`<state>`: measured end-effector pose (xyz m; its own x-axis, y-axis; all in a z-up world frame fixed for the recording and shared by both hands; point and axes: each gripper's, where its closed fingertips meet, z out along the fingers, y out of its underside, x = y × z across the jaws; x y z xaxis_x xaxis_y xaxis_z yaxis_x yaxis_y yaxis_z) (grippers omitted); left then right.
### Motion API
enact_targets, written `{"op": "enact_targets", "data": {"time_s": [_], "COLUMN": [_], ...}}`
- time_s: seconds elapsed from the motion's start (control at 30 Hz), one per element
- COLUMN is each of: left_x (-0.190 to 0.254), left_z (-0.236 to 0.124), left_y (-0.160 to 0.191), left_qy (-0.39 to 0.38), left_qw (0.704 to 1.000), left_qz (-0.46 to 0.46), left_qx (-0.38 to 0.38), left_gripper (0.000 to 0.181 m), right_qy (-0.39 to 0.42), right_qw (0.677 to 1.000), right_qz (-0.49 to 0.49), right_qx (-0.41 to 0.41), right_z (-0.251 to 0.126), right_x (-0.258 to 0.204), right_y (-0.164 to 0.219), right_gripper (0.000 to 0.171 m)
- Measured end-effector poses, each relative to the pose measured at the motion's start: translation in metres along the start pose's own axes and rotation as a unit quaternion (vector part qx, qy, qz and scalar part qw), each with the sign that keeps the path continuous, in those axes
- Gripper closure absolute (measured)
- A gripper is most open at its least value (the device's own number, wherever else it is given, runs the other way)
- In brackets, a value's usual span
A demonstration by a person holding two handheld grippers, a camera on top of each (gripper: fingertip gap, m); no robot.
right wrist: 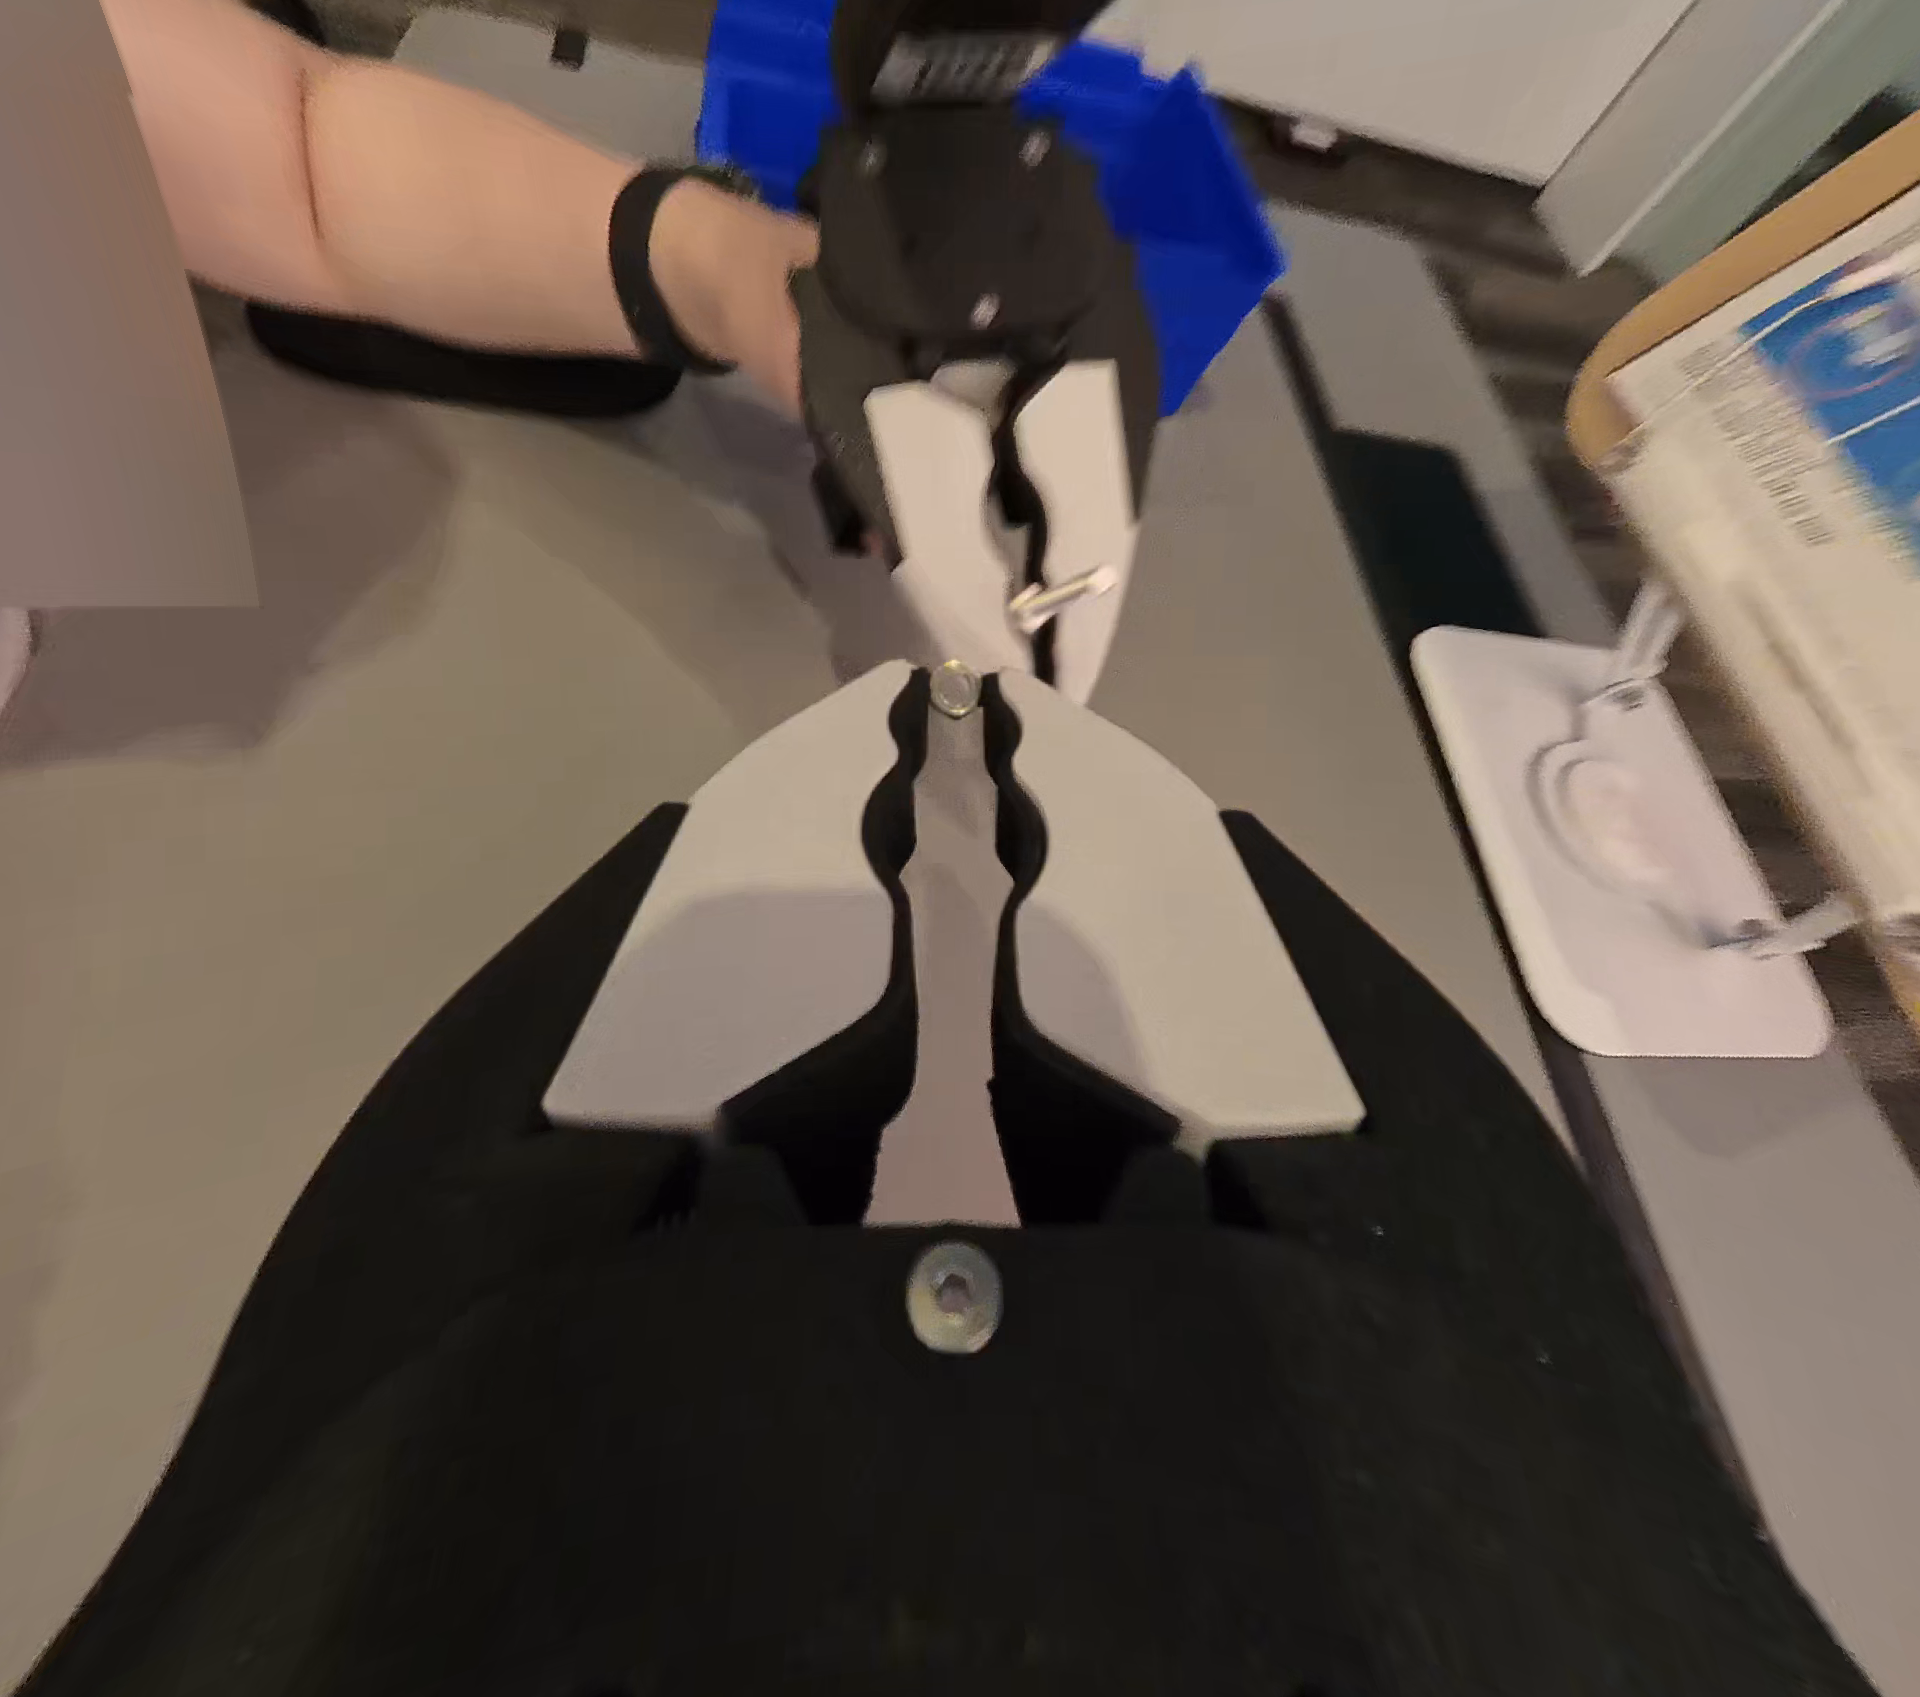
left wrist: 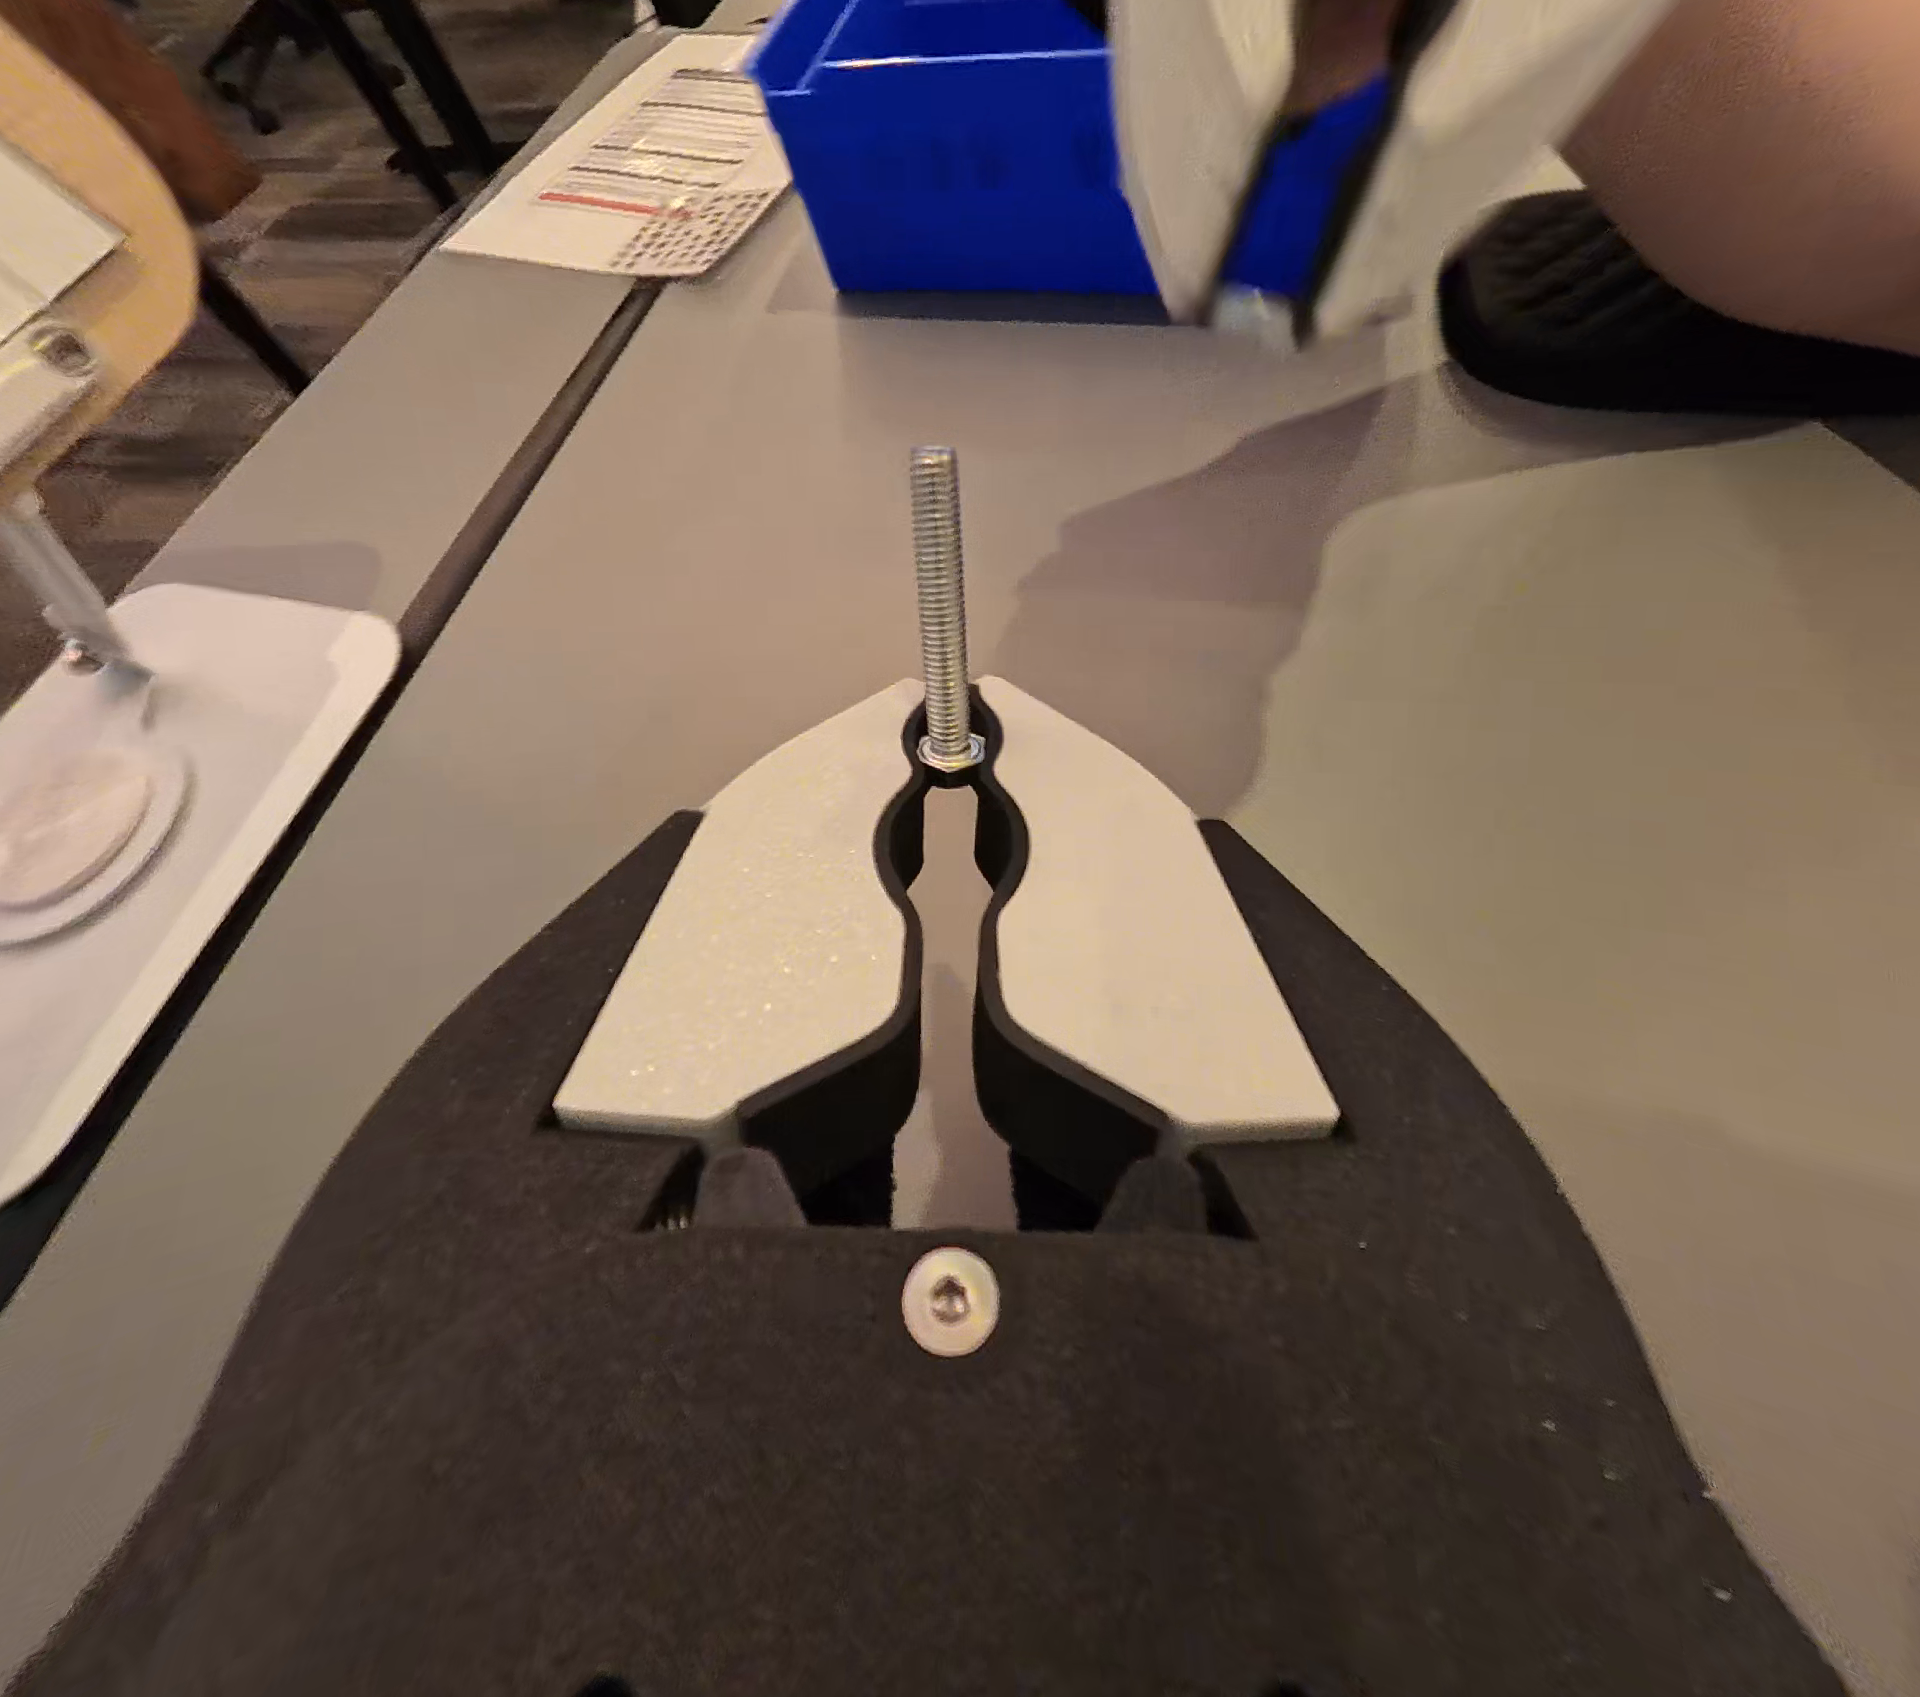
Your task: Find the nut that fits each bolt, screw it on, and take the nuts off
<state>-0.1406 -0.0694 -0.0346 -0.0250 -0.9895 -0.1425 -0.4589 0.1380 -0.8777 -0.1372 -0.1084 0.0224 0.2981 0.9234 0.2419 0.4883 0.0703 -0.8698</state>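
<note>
Left tongs (left wrist: 943, 748): clenched on the bolt (left wrist: 938, 598) at its head end, which sits in the small round notch between the white fingertips (left wrist: 831, 774); the threaded shaft sticks straight out past the tips, over the grey surface (left wrist: 1455, 764); in the right wrist view the same tongs (right wrist: 1049, 608) point toward the camera, a person's hand (right wrist: 748, 297) with a black wrist strap holding them, the bolt (right wrist: 1065, 593) jutting sideways from the tips.

Right tongs (right wrist: 952, 689): clenched on a small hex nut (right wrist: 952, 689), gripped right at the tips with its flat face toward the camera; in the left wrist view these tongs (left wrist: 1252, 312) come down from the upper right, blurred, with a bit of silver metal showing at the tips, which I take to be the nut (left wrist: 1247, 309).

Bolt and nut: apart, not yet threaded together; the nut is up and to the right of the bolt's free end in the left wrist view; in the right wrist view the two sets of tips are near one another.

Blue bin (left wrist: 935, 172): on the surface beyond both tongs; what it contains cannot be told.

Printed sheet (left wrist: 655, 182): flat on the surface to the left of the bin.

White stand base (right wrist: 1600, 826): on the surface's neighbouring panel, to the right in the right wrist view; a cardboard box (right wrist: 1766, 442) above it, blurred.
</note>
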Motion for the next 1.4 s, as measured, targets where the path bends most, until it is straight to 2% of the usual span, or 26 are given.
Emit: {"op": "enact_targets", "data": {"time_s": [0.2, 0.67, 1.07, 1.33, 1.4], "left_x": [0.026, 0.059, 0.067, 0.094, 0.095], "left_z": [0.005, 0.008, 0.007, -0.001, -0.001], "left_y": [-0.009, -0.003, -0.005, -0.007, -0.006], "left_qy": [0.034, 0.081, 0.112, 0.202, 0.203], "left_qw": [0.997, 0.984, 0.983, 0.970, 0.969], "left_qz": [0.071, 0.155, 0.145, 0.135, 0.139], "left_qx": [0.023, -0.004, 0.007, 0.025, 0.020], "left_gripper": [0.178, 0.178, 0.178, 0.178, 0.178], "right_qy": [0.011, -0.018, -0.028, -0.067, -0.071], "right_qw": [0.998, 0.990, 0.986, 0.978, 0.979], "right_qz": [-0.057, -0.132, -0.158, -0.193, -0.188], "right_qx": [0.012, -0.051, -0.049, -0.031, -0.036], "right_z": [-0.008, 0.002, 0.000, -0.003, -0.002], "right_x": [-0.009, -0.032, -0.038, -0.058, -0.059], "right_y": [-0.014, -0.002, -0.001, -0.007, -0.007], "right_gripper": [0.162, 0.162, 0.162, 0.162, 0.162]}}
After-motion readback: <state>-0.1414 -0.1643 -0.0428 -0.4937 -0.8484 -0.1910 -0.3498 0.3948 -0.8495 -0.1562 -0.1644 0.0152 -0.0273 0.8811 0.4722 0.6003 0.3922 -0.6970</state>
